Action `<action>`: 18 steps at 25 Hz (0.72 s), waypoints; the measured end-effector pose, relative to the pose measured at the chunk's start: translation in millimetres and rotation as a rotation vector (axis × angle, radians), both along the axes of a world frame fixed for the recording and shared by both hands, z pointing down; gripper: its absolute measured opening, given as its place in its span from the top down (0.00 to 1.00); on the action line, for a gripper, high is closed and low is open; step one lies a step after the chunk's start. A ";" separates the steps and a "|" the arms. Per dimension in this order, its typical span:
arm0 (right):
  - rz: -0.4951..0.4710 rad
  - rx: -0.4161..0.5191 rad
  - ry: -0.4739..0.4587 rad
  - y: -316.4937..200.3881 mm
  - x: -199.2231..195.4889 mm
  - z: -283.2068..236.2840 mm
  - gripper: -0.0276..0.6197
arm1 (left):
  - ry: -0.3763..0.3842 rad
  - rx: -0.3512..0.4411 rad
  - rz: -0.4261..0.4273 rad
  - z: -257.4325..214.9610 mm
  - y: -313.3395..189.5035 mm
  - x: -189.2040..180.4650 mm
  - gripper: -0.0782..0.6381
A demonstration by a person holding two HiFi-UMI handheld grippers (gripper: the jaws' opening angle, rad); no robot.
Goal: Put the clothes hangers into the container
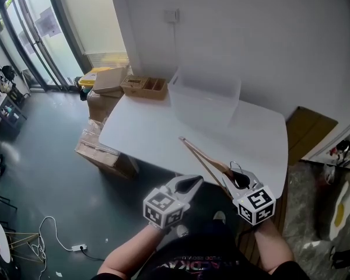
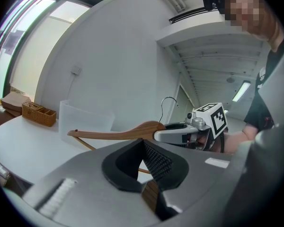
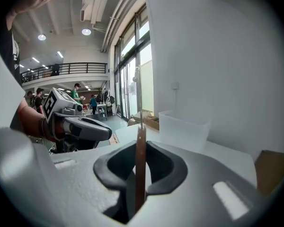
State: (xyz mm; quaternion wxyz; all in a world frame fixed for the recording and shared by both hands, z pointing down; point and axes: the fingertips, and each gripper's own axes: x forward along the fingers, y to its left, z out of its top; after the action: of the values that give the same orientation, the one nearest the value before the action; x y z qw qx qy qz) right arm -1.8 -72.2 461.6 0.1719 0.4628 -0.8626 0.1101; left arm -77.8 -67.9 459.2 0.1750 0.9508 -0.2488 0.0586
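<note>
the right gripper (image 1: 230,177) hangs over the near right edge of the white table (image 1: 151,133). its fingers are closed on a wooden clothes hanger (image 1: 201,156). in the right gripper view the hanger (image 3: 141,145) stands edge-on as a thin upright strip pinched between the two dark pads. from the grip, one wooden arm and the thin lower bar reach out to the far left above the table top. the metal hook curls up just beside the fingers.

the left gripper (image 1: 189,185) is just to the left of it, at the near table edge. its fingers are shut on each other with nothing between them. its own view looks across at the hanger (image 2: 118,135) and the right gripper (image 2: 157,135).

a translucent plastic container (image 1: 204,101) stands open-topped at the far side of the table against the wall, well apart from the hanger. it seems to hold nothing, though its cloudy walls make that hard to tell. a low woven basket (image 1: 144,87) with divided compartments sits at the far left corner; its contents cannot be made out. cardboard boxes (image 1: 105,150) lie on the floor to the left of the table.
</note>
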 end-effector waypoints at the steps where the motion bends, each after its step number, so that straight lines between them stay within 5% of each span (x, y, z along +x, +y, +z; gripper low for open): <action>1: -0.005 0.007 0.009 -3.4 0.9 -2.1 0.87 | 0.002 -0.003 0.001 0.1 -2.6 0.9 0.88; 5: -0.022 0.029 0.034 -23.3 7.2 -8.8 0.87 | 0.014 -0.025 -0.008 2.2 -18.4 4.6 0.88; 18: -0.205 0.186 0.219 -132.9 30.7 -75.8 0.87 | 0.011 0.073 -0.104 -42.1 -121.8 28.5 0.88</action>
State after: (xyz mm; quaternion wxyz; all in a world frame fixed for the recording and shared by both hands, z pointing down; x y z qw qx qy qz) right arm 28.9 -205.1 385.8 0.2315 0.3954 -0.8880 -0.0391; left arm -49.3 -189.6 417.1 0.1445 0.9427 -0.2986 0.0350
